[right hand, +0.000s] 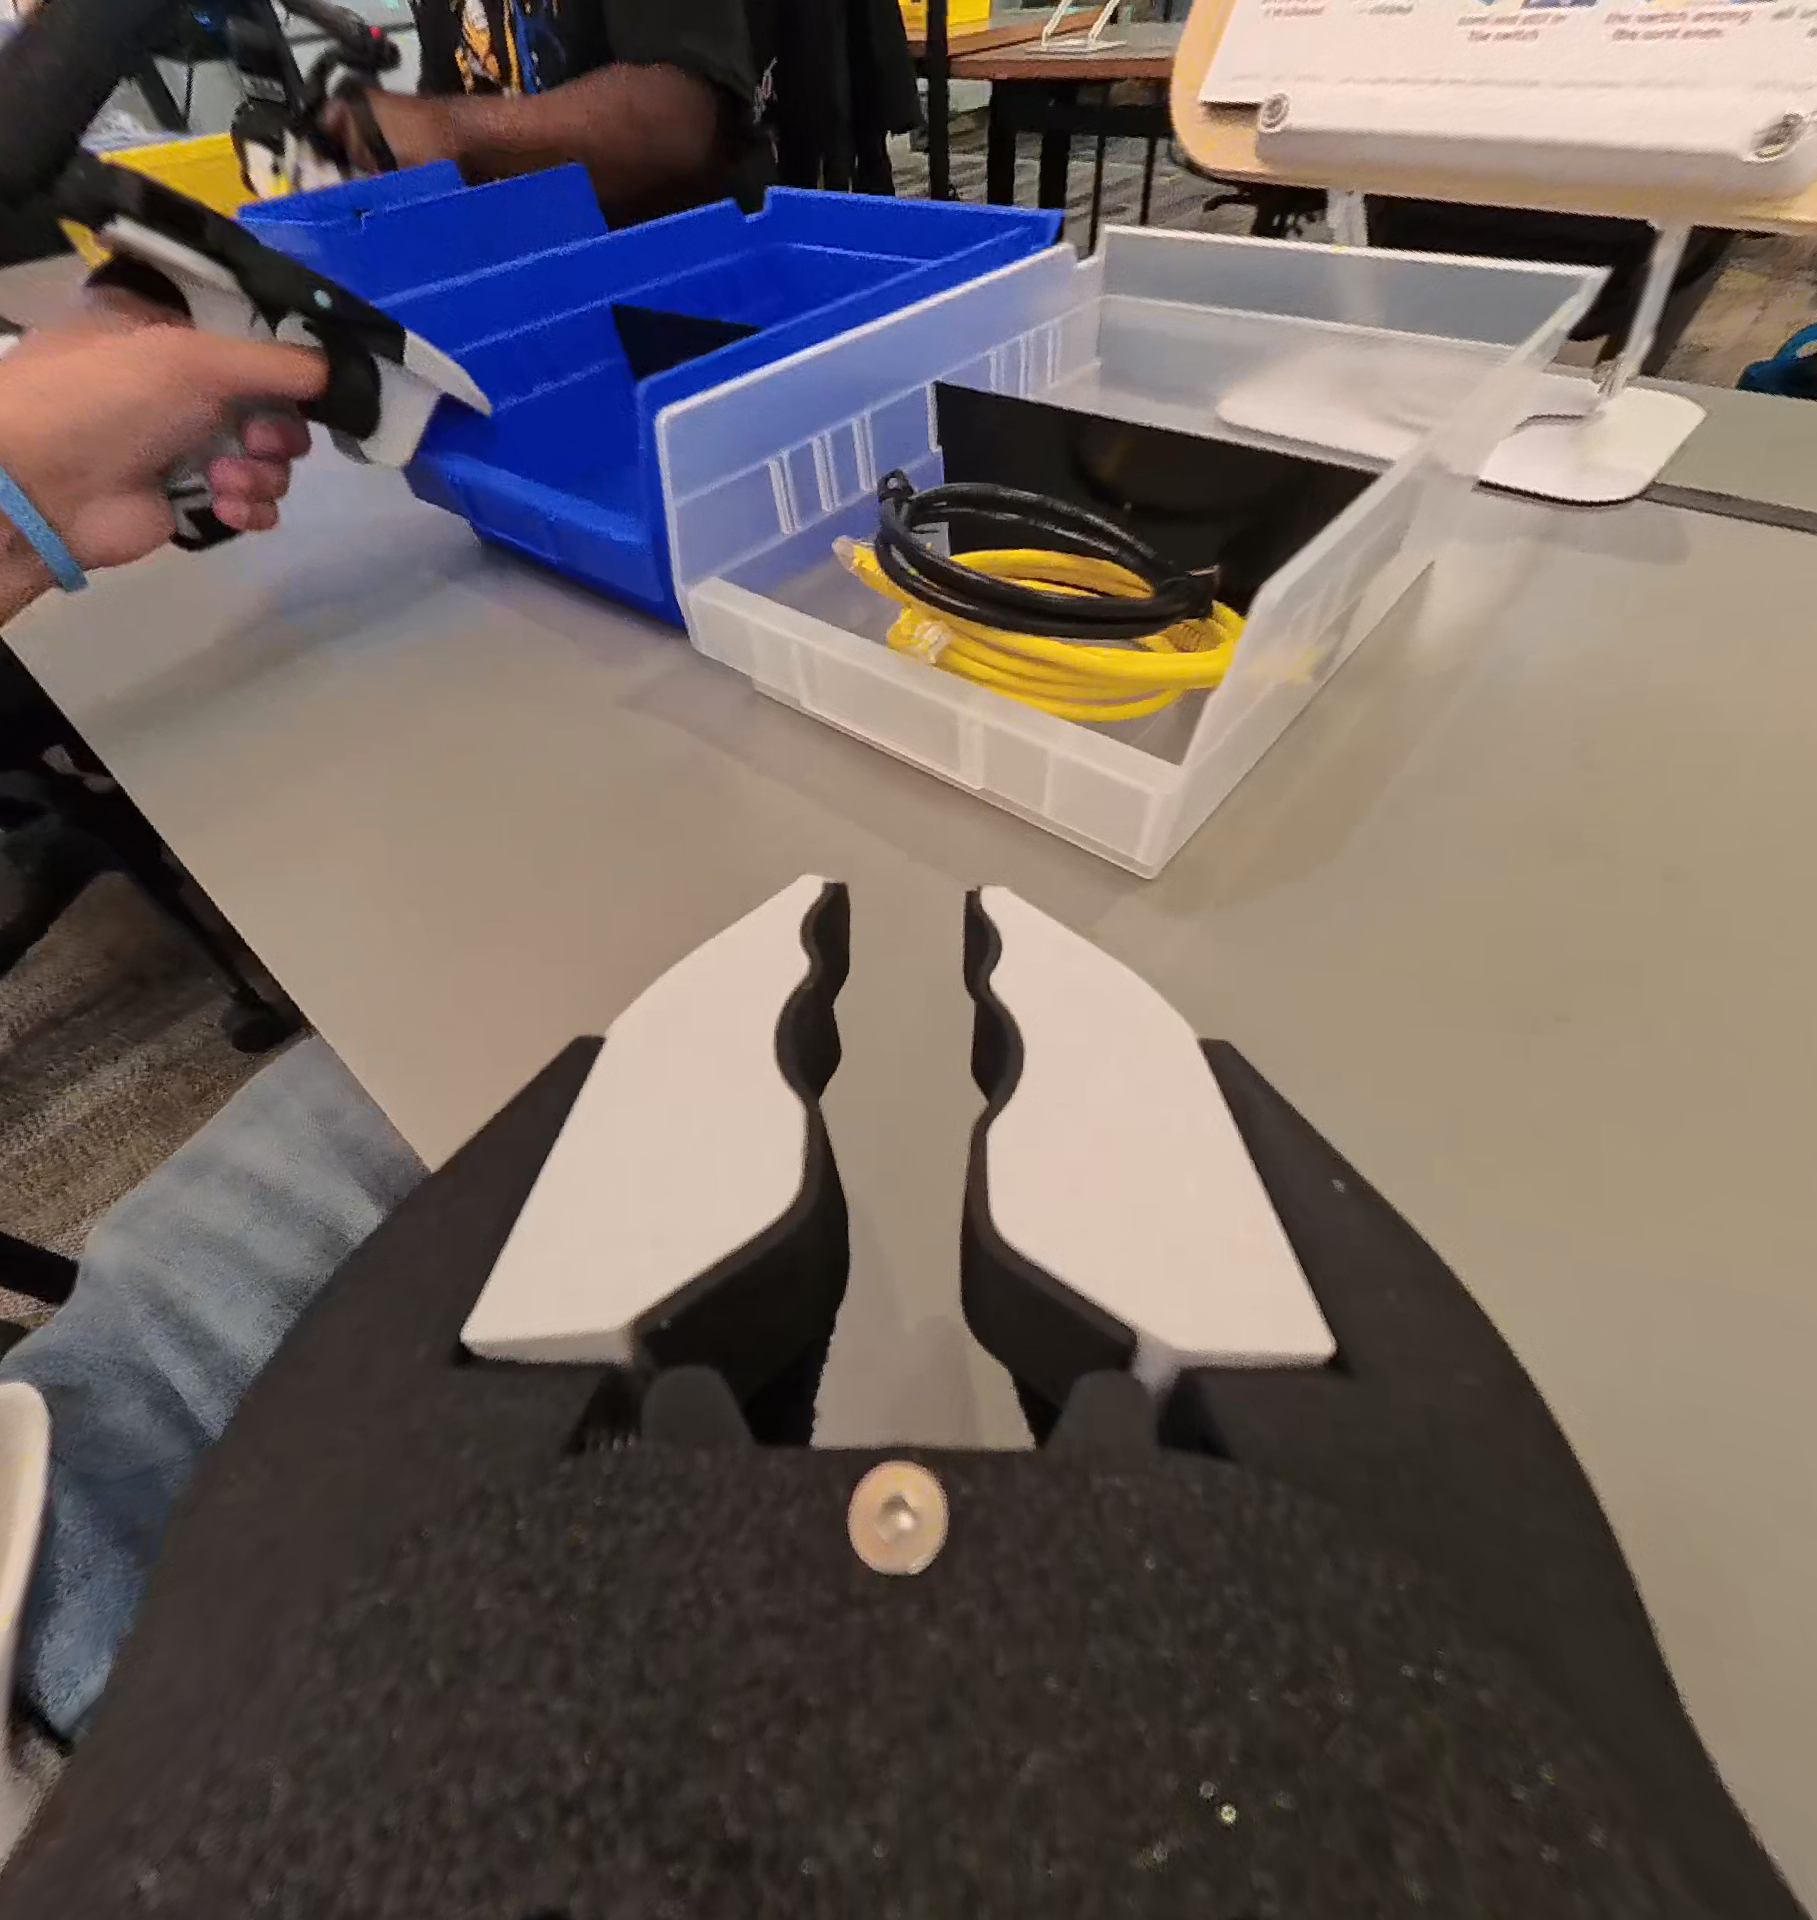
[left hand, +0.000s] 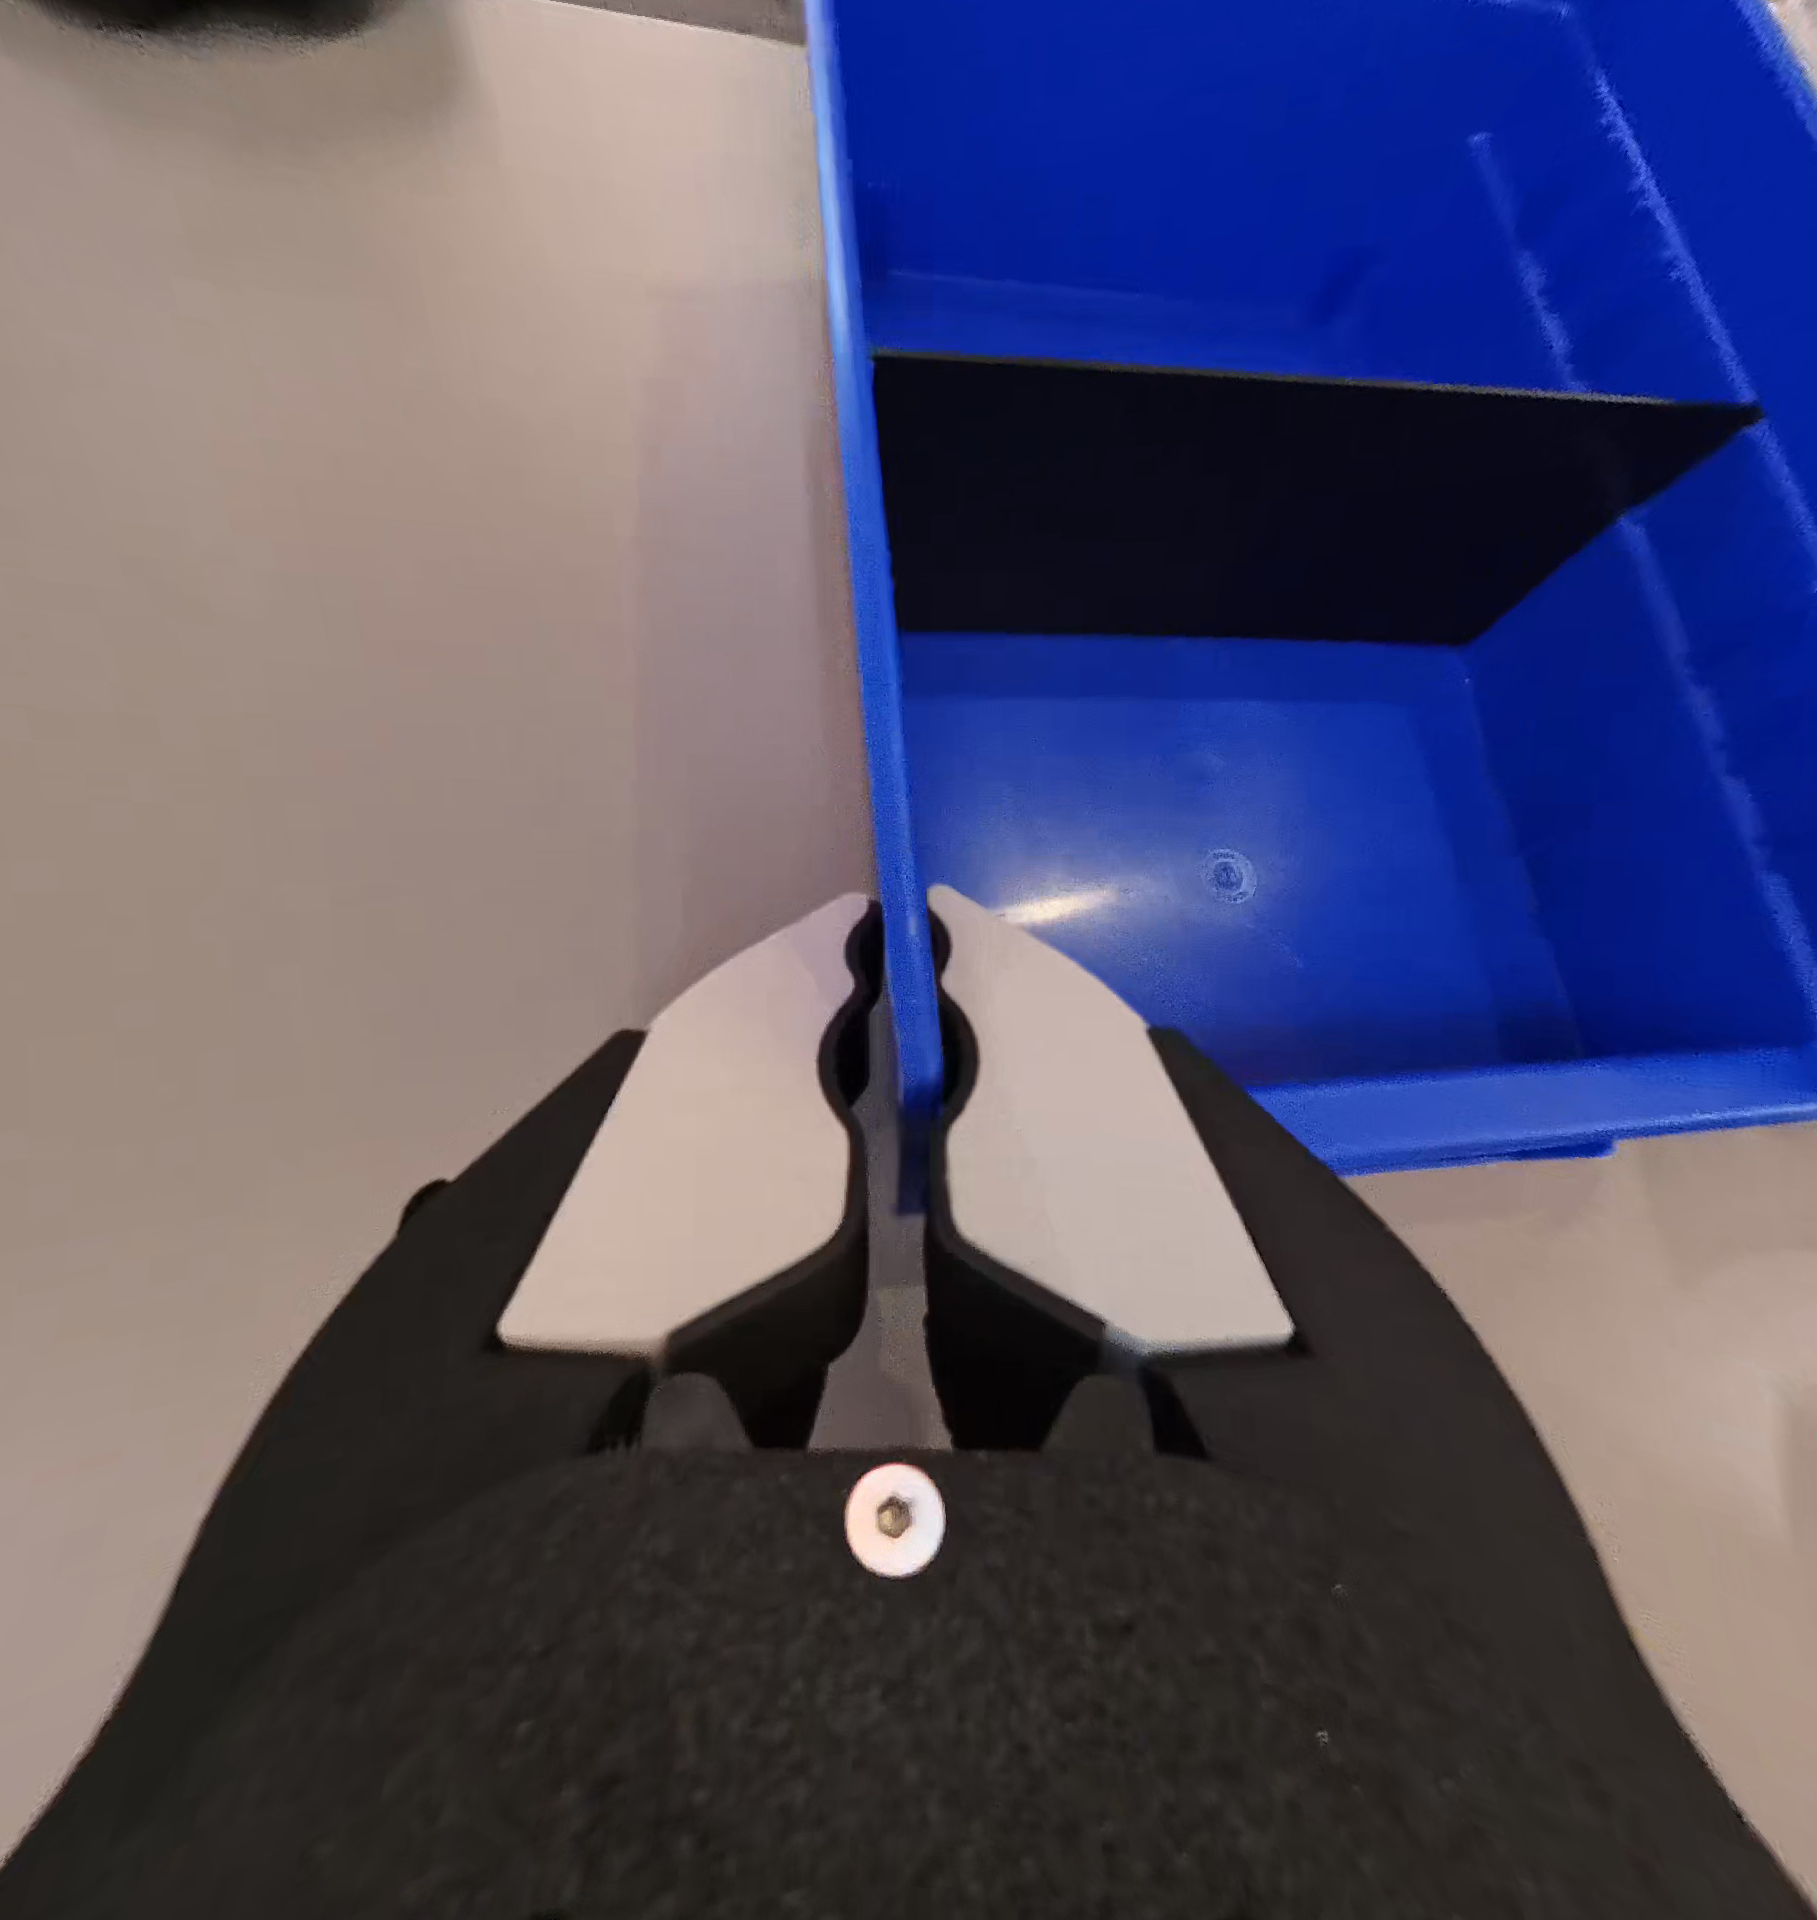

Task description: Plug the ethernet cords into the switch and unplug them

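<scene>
Ethernet cords (right hand: pixel 1065 623), yellow and black, coiled in clear bin (right hand: pixel 925 748)

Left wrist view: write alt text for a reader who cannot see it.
The left gripper has its white fingers closed on the near left wall of an empty blue plastic bin. A black divider panel splits the bin into two compartments, and it sits on a plain grey table.

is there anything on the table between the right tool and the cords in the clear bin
Only the bin's own low front wall. The right tool hangs open over bare grey table, and the yellow cord and black cord lie coiled just behind that wall, reachable from above.
</scene>
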Demonstrator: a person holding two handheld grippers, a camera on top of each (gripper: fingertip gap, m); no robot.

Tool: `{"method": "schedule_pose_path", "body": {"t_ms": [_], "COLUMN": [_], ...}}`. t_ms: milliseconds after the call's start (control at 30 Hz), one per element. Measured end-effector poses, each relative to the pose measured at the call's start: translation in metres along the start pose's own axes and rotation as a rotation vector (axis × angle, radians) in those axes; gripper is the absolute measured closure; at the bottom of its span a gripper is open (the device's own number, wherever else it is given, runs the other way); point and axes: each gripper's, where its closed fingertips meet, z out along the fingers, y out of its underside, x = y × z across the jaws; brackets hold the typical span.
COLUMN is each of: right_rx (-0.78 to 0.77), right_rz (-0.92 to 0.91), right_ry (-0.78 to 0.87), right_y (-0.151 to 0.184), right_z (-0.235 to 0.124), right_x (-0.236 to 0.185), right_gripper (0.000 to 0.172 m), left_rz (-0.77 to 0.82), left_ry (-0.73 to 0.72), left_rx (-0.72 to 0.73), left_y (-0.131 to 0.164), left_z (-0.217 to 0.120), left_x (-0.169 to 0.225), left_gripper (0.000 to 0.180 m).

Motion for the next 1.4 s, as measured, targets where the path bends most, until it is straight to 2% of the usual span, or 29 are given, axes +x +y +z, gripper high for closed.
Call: {"method": "schedule_pose_path", "body": {"t_ms": [100,167,267,333,467,500,533,600,633,767,900,1067,1167,1233,1400], "right_rx": [-0.025,-0.045,-0.047,-0.042,-0.055,-0.062,-0.091,-0.142,-0.102,-0.148,-0.124,0.007,0.057,0.123,0.210], "right_rz": [-0.007,-0.030,-0.066,-0.025,0.054,0.036,0.022,0.001,0.005,-0.035,-0.058,-0.073,-0.046,0.056,0.060], "right_ry": [-0.034,-0.065,-0.020,-0.071,-0.114,-0.063,0.010,0.137,0.188,0.139,0.163,0.252,0.333,0.348,0.428], "right_y": [-0.003,-0.007,-0.016,-0.022,-0.024,-0.022,-0.017,-0.015,-0.022,-0.022,-0.046,-0.097,-0.114,-0.126,-0.157], "right_z": [0.016,0.036,0.077,0.107,0.157,0.167,0.177,0.186,0.184,0.184,0.168,0.124,0.089,0.065,0.007], "right_x": [-0.019,-0.040,-0.068,-0.101,-0.152,-0.153,-0.149,-0.142,-0.138,-0.148,-0.140,-0.094,-0.050,-0.021,0.041], "right_gripper": [0.146,0.137,0.105,0.095,0.090,0.093,0.103,0.141,0.168,0.168,0.168,0.168,0.167,0.168,0.168], "left_rz": [-0.007,0.057,0.067,0.084,0.073,0.065,0.059,0.053,0.055,0.030,0.056,0.199,0.317,0.371,0.403], "left_ry": [-0.052,-0.143,-0.201,-0.253,-0.286,-0.282,-0.282,-0.269,-0.280,-0.289,-0.276,-0.255,-0.199,-0.207,-0.136], "left_rx": [-0.001,-0.047,-0.037,-0.030,-0.018,-0.013,-0.008,0.011,0.010,0.027,0.099,0.200,0.235,0.271,0.365], "left_y": [0.013,0.029,0.056,0.074,0.102,0.107,0.112,0.117,0.119,0.124,0.100,0.032,-0.013,-0.036,-0.070], "left_z": [-0.014,-0.032,-0.062,-0.082,-0.113,-0.119,-0.124,-0.131,-0.135,-0.145,-0.159,-0.167,-0.164,-0.163,-0.166], "left_x": [-0.001,-0.003,0.008,0.015,0.028,0.029,0.029,0.030,0.029,0.026,0.045,0.098,0.155,0.189,0.273], "left_gripper": [0.176,0.177,0.177,0.176,0.174,0.175,0.175,0.175,0.175,0.175,0.175,0.176,0.175,0.176,0.175]}}
